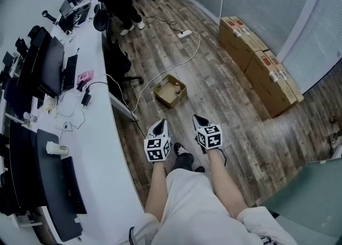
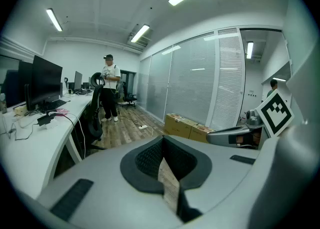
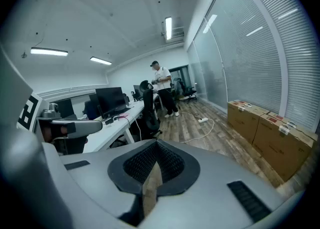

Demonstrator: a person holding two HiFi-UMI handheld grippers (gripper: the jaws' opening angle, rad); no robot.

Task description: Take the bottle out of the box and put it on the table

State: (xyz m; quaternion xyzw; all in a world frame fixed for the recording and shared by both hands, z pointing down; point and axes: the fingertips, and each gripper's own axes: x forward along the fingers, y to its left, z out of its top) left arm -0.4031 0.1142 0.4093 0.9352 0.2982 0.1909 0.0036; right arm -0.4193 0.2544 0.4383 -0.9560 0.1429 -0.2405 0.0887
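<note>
Left tongs [image 1: 159, 126] together, empty | right tongs [image 1: 200, 121] together, empty, both well short of box | bottle [image 1: 177, 89] inside open cardboard box [image 1: 160, 94] on floor | desk [image 1: 101, 147] left of box | progress: nothing done; reach, grasp, lift, placing remain
</note>
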